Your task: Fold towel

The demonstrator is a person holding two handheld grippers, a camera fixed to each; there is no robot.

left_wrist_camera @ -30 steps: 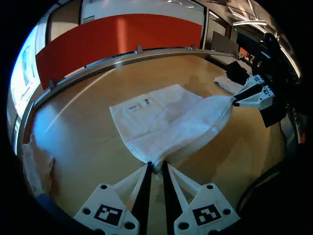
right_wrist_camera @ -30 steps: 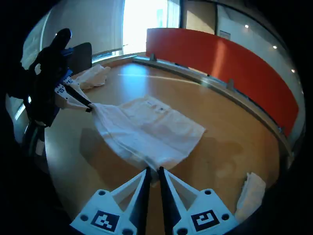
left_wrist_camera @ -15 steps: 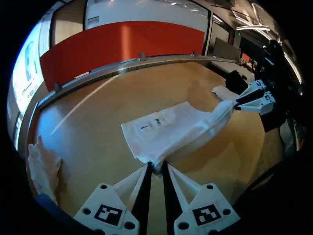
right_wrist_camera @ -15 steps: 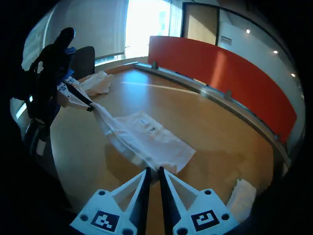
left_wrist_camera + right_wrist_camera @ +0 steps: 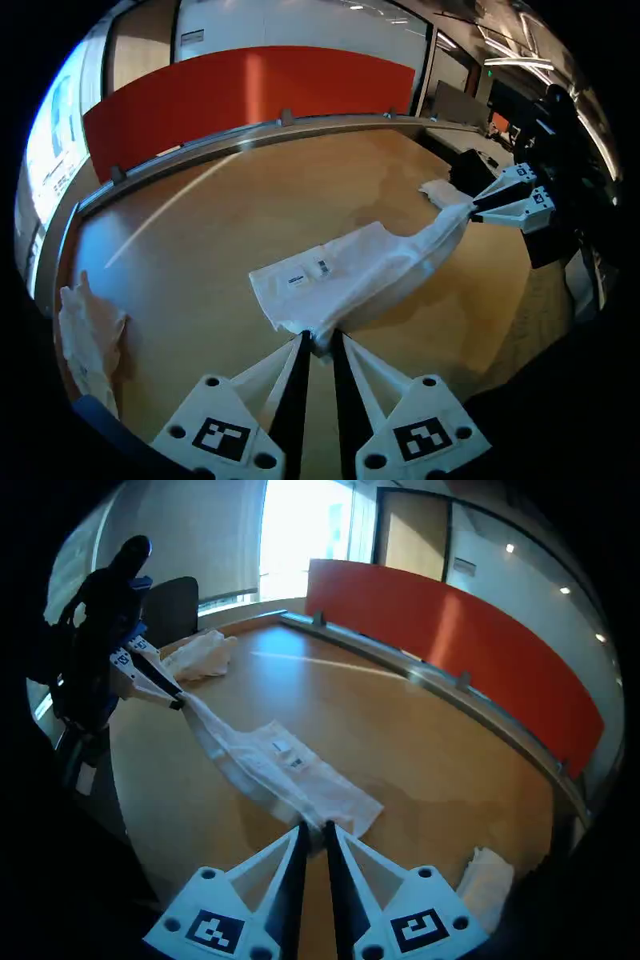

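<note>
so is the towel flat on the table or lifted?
Partly lifted: the towel stretches between the left gripper and right gripper, each shut on a corner; its far edge lies on the table.

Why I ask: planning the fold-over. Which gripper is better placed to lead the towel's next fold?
Left, narrowly. Both pinch corners of the white towel. Its flat, labelled part lies on the wooden table just beyond the left gripper; toward the right gripper it narrows into a raised, sagging band.

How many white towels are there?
3. The long towel stretches over the table; a crumpled towel lies near its left edge; a third towel lies by the right gripper. More could be hidden.
</note>
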